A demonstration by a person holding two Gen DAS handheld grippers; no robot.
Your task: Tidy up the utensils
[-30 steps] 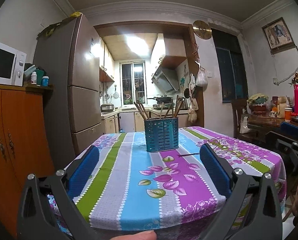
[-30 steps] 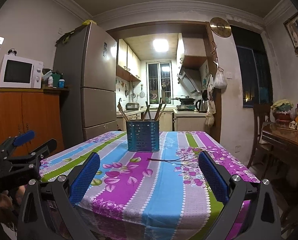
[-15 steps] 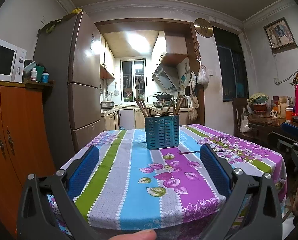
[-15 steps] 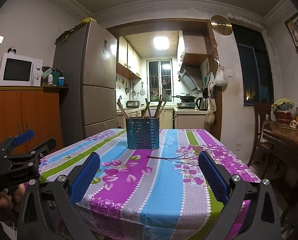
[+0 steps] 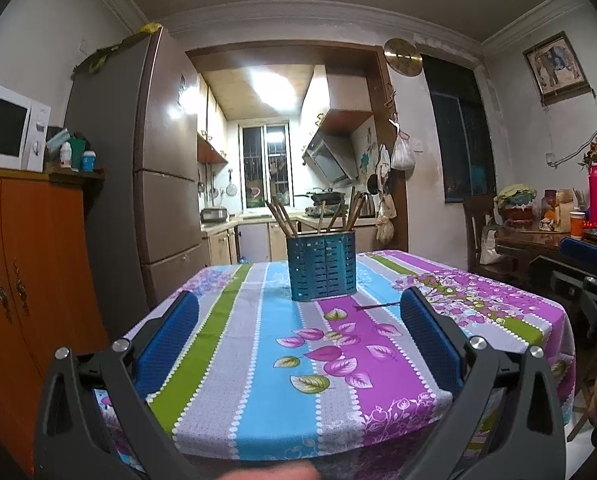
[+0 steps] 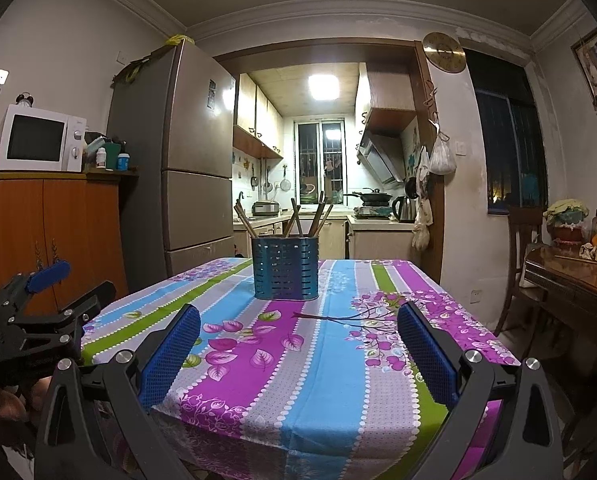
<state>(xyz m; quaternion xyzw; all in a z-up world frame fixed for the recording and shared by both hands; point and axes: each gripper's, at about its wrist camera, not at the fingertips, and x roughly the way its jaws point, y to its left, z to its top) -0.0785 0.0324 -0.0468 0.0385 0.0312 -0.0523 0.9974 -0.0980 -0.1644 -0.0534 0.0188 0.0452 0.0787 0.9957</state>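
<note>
We see the fridge (image 6: pixel 186 168) as the biggest item, at the back left beside the kitchen doorway, w/ an orange cabinet (image 6: pixel 46 232) left of it carrying a white microwave (image 6: pixel 38 138).

Next, the surface (image 5: pixel 258 360) fills the middle of both views, covered w/ a striped, flowered cloth in purple, blue, green and grey. A dark wooden side table (image 6: pixel 570 280) stands off to the right w/ a chair (image 6: pixel 522 248) near it.

Our left tool (image 5: pixel 294 316) sits at the near edge of the surface, low, its blue pads (image 5: pixel 166 340) spread wide apart w/ nothing between them. Our right tool (image 6: pixel 298 320) is likewise at the near edge, further right, pads (image 6: pixel 170 348) wide apart and holding nothing. In the right wrist view the left tool shows at the far left, off the surface edge; in the left wrist view the right tool shows at the far right.

The blue slotted holder (image 6: pixel 285 268) stands upright toward the far middle of the surface, w/ several wooden chopsticks (image 6: pixel 298 220) leaning out of its top at diff. angles.

Smallest: one thin dark stick (image 6: pixel 338 317) lies flat on the cloth just in front of the holder and a bit to the right, apart from it, roughly crosswise to us. We can't tell exactly what utensil it is.
</note>
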